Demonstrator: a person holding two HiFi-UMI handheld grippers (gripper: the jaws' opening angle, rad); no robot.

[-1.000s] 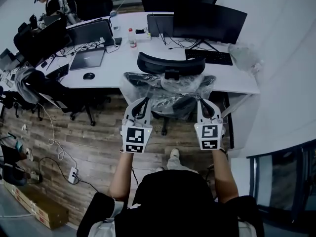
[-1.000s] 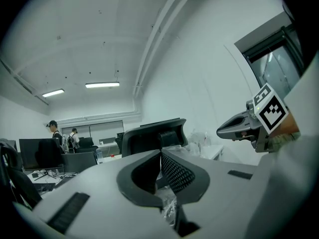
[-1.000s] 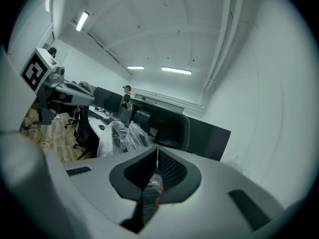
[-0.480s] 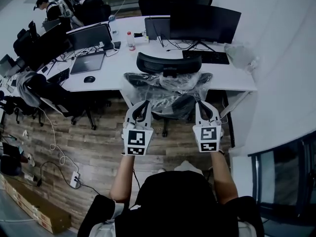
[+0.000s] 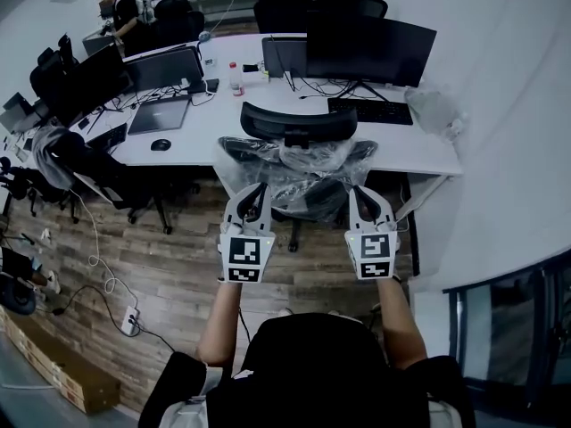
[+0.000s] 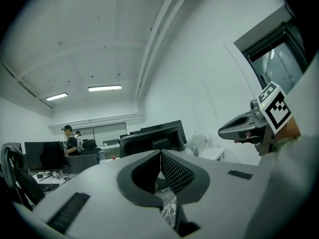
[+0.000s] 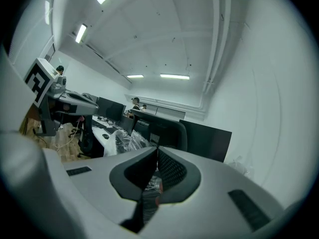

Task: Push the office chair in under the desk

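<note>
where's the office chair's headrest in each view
Head view: the headrest is upper centre, against the near edge of the desk.
Left gripper view: the headrest is low centre, dark, just above the closed jaws.
Right gripper view: the headrest is at centre, just above the closed jaws.
Shared landmark: the person at the far desks, also and.

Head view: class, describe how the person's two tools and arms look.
Both the left tool and right tool are white shells with black-lined jaws; each carries a white cube printed with black square markers. The forearms are unsleeved.
</note>
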